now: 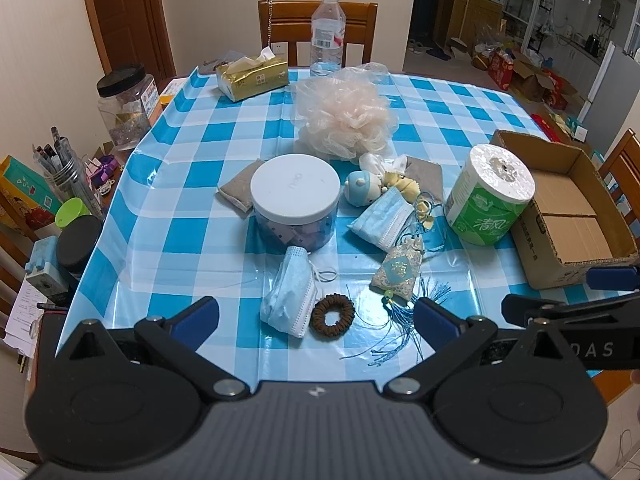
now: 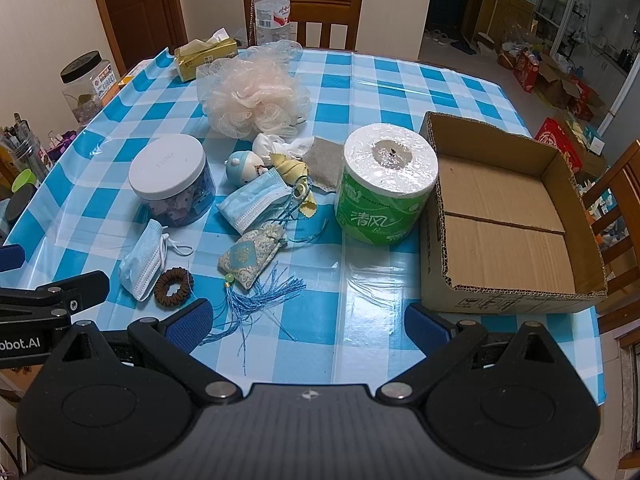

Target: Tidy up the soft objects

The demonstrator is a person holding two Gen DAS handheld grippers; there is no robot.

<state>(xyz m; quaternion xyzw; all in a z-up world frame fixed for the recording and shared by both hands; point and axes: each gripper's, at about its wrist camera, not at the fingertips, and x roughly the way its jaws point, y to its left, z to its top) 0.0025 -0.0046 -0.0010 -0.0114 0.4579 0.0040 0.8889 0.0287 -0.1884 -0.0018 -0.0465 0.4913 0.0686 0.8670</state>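
checkered table (image 2: 376, 80) bears masks (image 2: 256, 202), box (image 2: 436, 280).

The green wrapper of the toilet paper roll (image 2: 386, 184) carries the white characters 清风. The other gripper's black body at the left edge of the right wrist view (image 2: 24, 340) shows "obot.AI" in white, and in the left wrist view the gripper at the right edge (image 1: 592, 350) reads "DAS". The white jar lid (image 1: 295, 190) bears a faint embossed mark, unreadable. Printing on the cardboard box (image 2: 484, 304) side is too small to read.
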